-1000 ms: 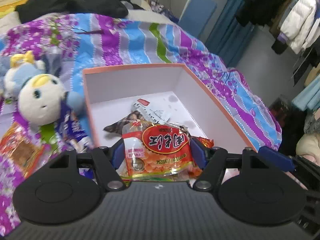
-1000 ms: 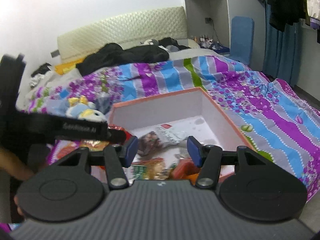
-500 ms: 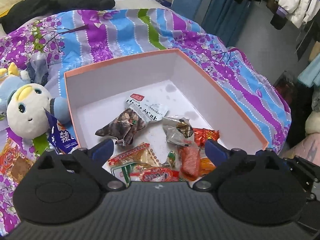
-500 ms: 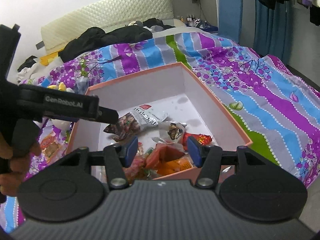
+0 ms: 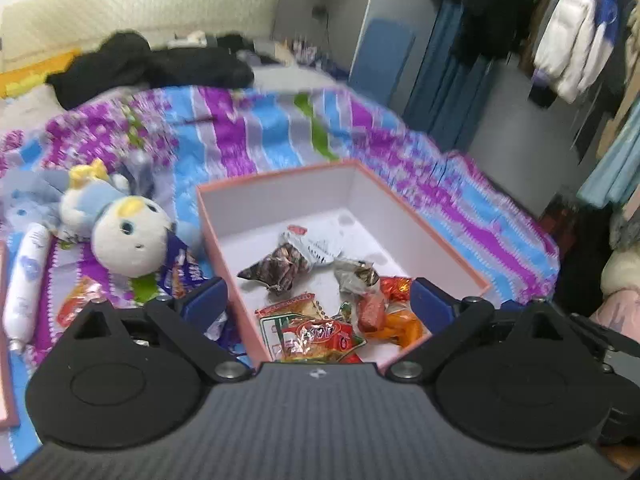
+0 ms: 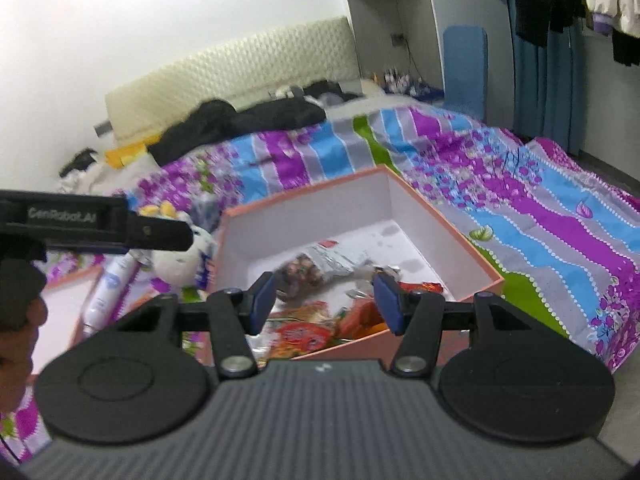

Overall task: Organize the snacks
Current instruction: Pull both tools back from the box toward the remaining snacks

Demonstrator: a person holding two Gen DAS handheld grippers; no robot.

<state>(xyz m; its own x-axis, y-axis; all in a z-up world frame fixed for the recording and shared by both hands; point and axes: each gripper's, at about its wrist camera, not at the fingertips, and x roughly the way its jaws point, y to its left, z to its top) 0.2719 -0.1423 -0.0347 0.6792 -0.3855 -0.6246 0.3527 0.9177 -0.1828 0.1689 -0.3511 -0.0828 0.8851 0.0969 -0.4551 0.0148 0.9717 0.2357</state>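
An orange-edged white box (image 5: 436, 236) sits on the bed and holds several snack packets. A red and orange packet (image 5: 320, 334) lies at its near edge, and a dark foil packet (image 5: 280, 266) lies in the middle. My left gripper (image 5: 318, 300) is wide open and empty above the box's near edge. My right gripper (image 6: 326, 298) is open and empty, held above the box (image 6: 440, 240) at its near side. More snacks lie left of the box: a white tube (image 5: 26, 284) and an orange packet (image 5: 78, 298).
A blue and white plush toy (image 5: 120, 228) lies left of the box on the striped purple and blue bedspread (image 5: 248, 136). Black clothes (image 5: 152, 64) lie at the head of the bed. Hanging coats (image 5: 572, 32) are at the right. The left gripper's body (image 6: 92, 224) shows in the right wrist view.
My left gripper opened and let the red and orange packet drop into the box, then rose and pulled back. My right gripper stayed open and drew back a little.
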